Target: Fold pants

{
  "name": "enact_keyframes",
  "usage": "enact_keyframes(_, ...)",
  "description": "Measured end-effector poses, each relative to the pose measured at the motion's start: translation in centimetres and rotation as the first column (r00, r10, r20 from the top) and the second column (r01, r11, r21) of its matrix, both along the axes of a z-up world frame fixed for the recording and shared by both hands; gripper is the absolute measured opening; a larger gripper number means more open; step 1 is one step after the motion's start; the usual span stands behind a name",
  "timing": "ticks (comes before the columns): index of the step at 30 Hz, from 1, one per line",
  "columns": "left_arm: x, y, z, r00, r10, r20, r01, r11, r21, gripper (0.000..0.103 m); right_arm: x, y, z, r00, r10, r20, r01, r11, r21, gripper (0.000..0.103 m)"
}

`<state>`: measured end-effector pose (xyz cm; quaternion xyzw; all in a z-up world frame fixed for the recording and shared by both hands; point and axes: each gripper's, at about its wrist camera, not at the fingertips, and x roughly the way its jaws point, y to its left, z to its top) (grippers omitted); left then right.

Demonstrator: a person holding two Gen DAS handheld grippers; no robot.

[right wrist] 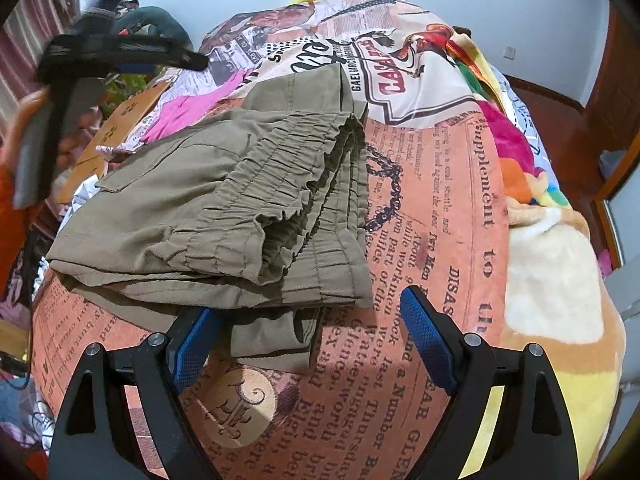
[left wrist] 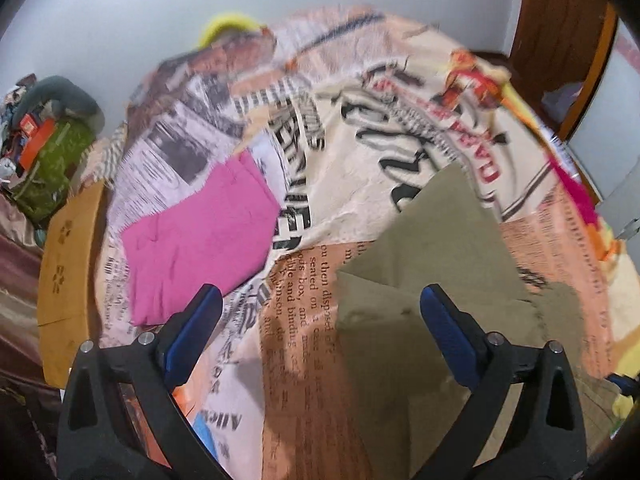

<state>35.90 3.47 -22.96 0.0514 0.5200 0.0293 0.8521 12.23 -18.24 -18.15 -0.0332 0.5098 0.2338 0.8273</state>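
Observation:
The olive-green pants lie folded in a stack on the newspaper-print bedspread, elastic waistband facing me in the right wrist view. They show as a flat olive shape in the blurred left wrist view. My right gripper is open and empty, just in front of the stack's near edge. My left gripper is open and empty, held above the bedspread beside the pants. It also shows at the upper left of the right wrist view, raised and blurred.
A folded pink garment lies left of the pants. A brown cardboard piece sits at the bed's left edge, with a green bag and clutter beyond. A colourful plush blanket covers the right side.

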Motion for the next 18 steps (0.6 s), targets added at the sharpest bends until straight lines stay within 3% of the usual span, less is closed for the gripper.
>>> enact_keyframes(5,2.3,-0.7,-4.3,0.990,-0.028,-0.136,0.021,0.998,-0.051,0.100,0.5,-0.6,-0.5,0.999,-0.027,-0.022,0.028,0.999,0.025,0.086)
enact_keyframes(9,2.6,-2.2,-7.7,0.977,-0.057,-0.205,0.062,0.998,0.018,0.101,0.9,-0.8,-0.7,0.998,-0.047,-0.032,0.048,0.998,0.032,0.086)
enact_keyframes(18,-1.1,-0.4,-7.6,0.981,-0.068,-0.182,0.061,0.997,-0.042,0.102,0.8,-1.3,0.1,0.998,-0.067,0.001,0.067,0.998,-0.016,0.086)
